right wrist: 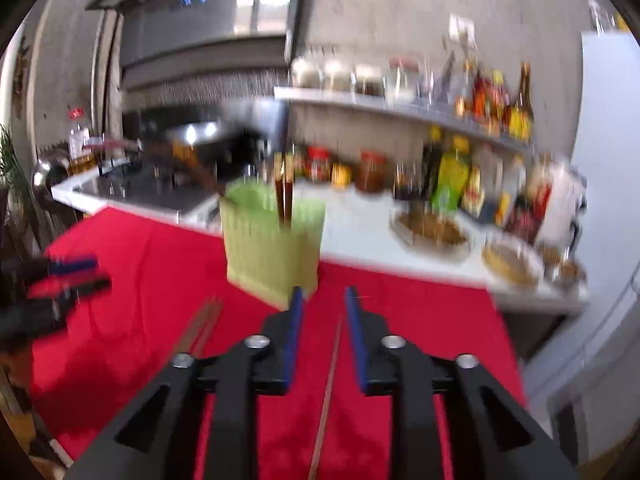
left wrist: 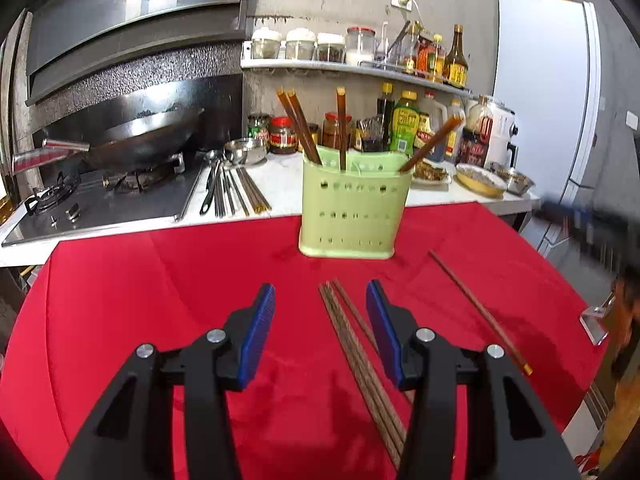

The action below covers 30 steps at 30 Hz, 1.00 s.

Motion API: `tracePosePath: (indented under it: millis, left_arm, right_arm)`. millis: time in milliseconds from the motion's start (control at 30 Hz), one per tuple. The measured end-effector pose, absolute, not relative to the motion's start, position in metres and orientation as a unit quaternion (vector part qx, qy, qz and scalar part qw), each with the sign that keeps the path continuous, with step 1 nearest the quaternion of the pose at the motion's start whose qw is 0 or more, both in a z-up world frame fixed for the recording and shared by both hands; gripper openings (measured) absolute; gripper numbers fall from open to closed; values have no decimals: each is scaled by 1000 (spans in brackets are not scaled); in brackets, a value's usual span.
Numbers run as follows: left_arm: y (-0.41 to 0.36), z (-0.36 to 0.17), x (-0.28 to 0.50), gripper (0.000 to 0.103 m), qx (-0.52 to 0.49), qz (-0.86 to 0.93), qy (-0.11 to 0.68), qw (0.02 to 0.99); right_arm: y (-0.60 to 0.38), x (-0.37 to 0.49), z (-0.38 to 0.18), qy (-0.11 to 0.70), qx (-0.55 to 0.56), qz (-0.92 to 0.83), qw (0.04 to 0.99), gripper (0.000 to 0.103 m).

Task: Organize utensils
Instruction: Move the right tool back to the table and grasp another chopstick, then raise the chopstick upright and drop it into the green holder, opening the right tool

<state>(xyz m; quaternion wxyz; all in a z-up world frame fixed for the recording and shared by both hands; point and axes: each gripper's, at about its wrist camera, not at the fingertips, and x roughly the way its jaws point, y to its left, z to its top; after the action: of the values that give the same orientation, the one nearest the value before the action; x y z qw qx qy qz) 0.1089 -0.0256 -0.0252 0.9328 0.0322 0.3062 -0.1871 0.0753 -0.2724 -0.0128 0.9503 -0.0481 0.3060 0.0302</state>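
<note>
Left gripper [left wrist: 320, 296]: jaws apart, chopstick bundle [left wrist: 360, 364] between them. Right gripper [right wrist: 322, 300]: jaws apart over single chopstick [right wrist: 328, 392]; green holder [right wrist: 272, 240] ahead.

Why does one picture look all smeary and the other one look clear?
Right wrist view: motion blur smears the pale green plastic utensil holder and the shelf bottles. Left wrist view: sharp, with the same holder crisp; only its right edge blurs. Both bend at the edges, from the fisheye lens.
</note>
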Motion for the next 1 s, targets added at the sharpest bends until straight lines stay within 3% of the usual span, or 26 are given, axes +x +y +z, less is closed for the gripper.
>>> tracePosePath:
  millis: [300,367,533,767,867,1000]
  left_arm:
    - [-28,-65,102,47,39,-177,356,917]
    - [-29,-65,100,47,40,-178,357,916]
    - [-33,-63,97,47,43,-177,355,917]
    - [-34,-68,96,47,42,-178,362,914]
    - [-33,-67,95,47,40,-177,360,915]
    - [-32,-64,94,47,41,-178,356,916]
  right_arm:
    - [-287,24,-109,395,-5,14,919,30]
    - [-287,18,-115,395,3,16,918,30]
    - [-282,13,-121,390,1,22,920,15]
    - [-284,9,-122,384,16,15,923,14]
    - [-285,9,-122,381,20,15,924,7]
    - [-286,9,-114,379,13,18,925,7]
